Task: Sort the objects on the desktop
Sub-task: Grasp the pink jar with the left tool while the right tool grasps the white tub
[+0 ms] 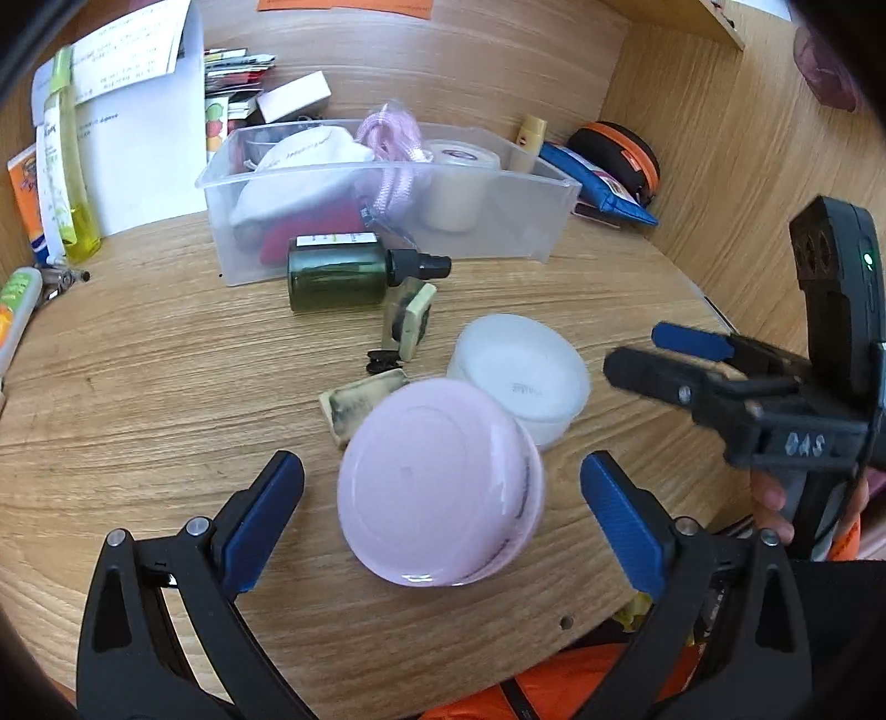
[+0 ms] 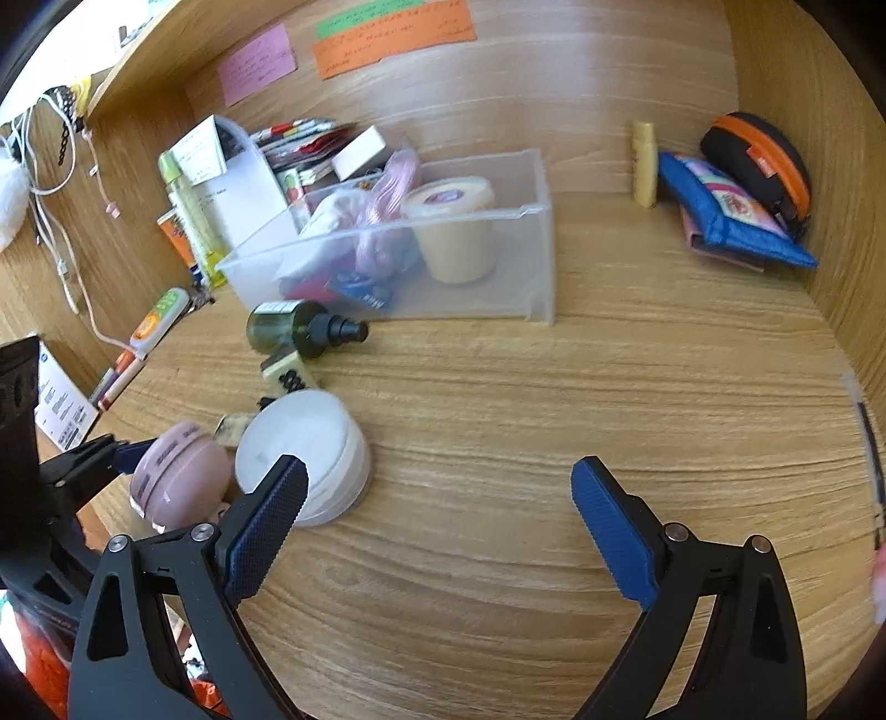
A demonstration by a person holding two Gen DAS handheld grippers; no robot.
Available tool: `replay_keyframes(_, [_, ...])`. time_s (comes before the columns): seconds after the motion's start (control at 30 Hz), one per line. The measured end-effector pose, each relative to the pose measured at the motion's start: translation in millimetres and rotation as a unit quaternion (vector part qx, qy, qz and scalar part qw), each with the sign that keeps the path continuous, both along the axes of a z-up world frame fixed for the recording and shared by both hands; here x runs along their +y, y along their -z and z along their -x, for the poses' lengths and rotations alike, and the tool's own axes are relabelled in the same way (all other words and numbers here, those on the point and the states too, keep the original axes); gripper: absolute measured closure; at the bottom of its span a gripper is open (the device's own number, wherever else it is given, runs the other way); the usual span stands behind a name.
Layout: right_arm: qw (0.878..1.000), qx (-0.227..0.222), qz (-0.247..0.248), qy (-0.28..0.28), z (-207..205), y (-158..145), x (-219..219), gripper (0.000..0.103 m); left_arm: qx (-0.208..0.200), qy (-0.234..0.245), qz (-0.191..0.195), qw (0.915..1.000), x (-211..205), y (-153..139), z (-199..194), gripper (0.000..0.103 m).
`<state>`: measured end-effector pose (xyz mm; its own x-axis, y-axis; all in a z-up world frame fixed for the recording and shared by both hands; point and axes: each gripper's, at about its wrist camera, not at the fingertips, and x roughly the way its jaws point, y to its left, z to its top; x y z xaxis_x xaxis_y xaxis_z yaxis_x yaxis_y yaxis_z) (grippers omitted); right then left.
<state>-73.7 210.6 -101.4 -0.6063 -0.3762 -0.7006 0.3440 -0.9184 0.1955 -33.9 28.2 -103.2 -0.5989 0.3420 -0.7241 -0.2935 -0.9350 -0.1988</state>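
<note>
In the left wrist view the left gripper had its blue fingers spread wide, and the pink round container sat between them at lower centre, touching neither pad. Just behind it, and touching it, lay the white round container. The right gripper stood open too, with nothing between its fingers; the white container lay beside its left finger, at lower left of that frame. Two grubby erasers and a dark green spray bottle lay further back, before a clear plastic bin holding a tape roll and pink cord. Everything rested on a wooden desk with wooden walls; coloured notes were stuck at the top.
</note>
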Motion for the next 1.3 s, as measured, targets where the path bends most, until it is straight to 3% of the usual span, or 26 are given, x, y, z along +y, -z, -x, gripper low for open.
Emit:
replay_keyframes(0.13, [1.0, -0.003, -0.007, -0.016, -3.0, 5.9, -10.2, 0.008, 0.006, -0.011, -0.005, 0.9999, -5.7, 1.8, 3.5, 0.002])
replay_keyframes(0.2, [1.0, -0.005, -0.006, -0.026, -5.1, 7.7, -14.4, 0.008, 0.012, -0.013, -0.009, 0.9998, -8.8, 1.2, 3.0, 0.008])
replay_keyframes(0.27, [0.999, -0.006, -0.007, -0.034, -7.0, 8.4, -18.2, 0.008, 0.009, -0.006, -0.013, 0.9998, -10.9, 2.0, 4.2, 0.023])
replay_keyframes(0.53, [0.998, -0.009, -0.021, -0.064, -11.5, 13.4, -40.2, 0.009, 0.013, 0.005, -0.015, 0.9998, -12.4, 6.8, 8.2, 0.039])
replay_keyframes(0.8, [0.997, -0.014, -0.016, -0.071, -2.5, 15.1, -56.6, 0.01, 0.014, -0.015, -0.035, 0.9992, -31.7, 7.7, 15.1, 0.039])
replay_keyframes(1.07, [0.995, 0.001, -0.039, -0.09, -1.2, 14.2, -74.4, 0.039, 0.013, -0.03, -0.051, 0.9982, -47.2, 9.1, 19.5, 0.039])
replay_keyframes(1.3, [0.996, 0.007, -0.051, -0.077, -1.5, 15.0, -75.2, 0.04, 0.013, -0.041, -0.061, 0.9972, -52.6, 6.9, 21.7, 0.039])
